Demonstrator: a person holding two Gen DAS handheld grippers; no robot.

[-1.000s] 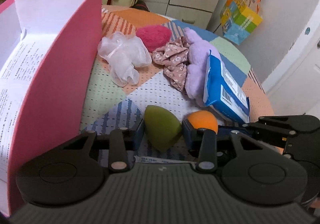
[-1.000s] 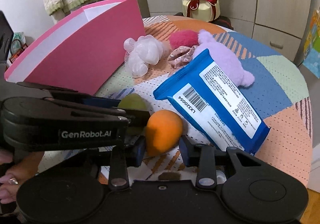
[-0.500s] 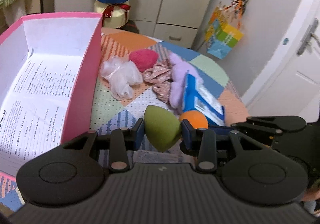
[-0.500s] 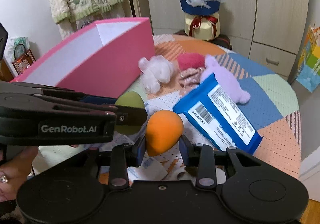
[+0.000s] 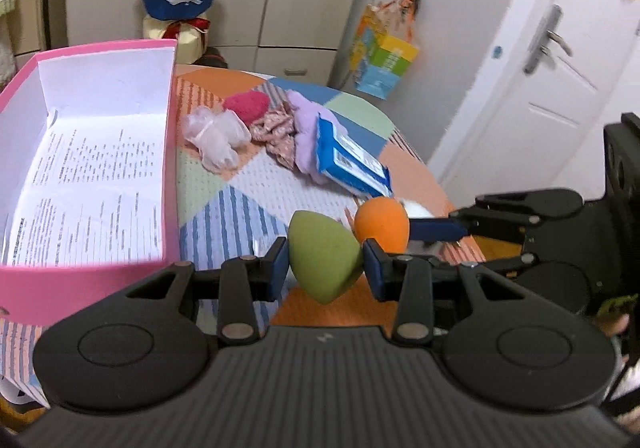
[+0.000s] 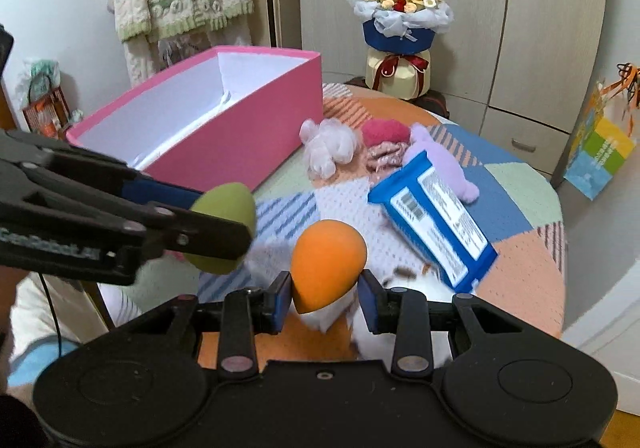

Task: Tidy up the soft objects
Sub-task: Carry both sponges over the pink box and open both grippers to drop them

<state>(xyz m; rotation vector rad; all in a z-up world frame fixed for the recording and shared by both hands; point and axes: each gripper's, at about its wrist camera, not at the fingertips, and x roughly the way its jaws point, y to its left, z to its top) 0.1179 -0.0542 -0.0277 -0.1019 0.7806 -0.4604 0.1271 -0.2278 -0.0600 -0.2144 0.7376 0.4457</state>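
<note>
R gripper (image 6: 324, 298) clamps orange sponge (image 6: 326, 262) above the table (image 6: 532, 280). L gripper (image 6: 224, 224) pinches green sponge (image 6: 224, 228) just beside it, w/ pink box (image 6: 236, 136) open behind.

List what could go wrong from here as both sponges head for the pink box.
1. The left gripper and right gripper sit close side by side, so they may bump on the way to the pink box.
2. The green sponge and orange sponge are each pinched near one end, so either might squeeze out and roll off the table.
3. The box's near wall stands high; a low approach may push the box.
</note>
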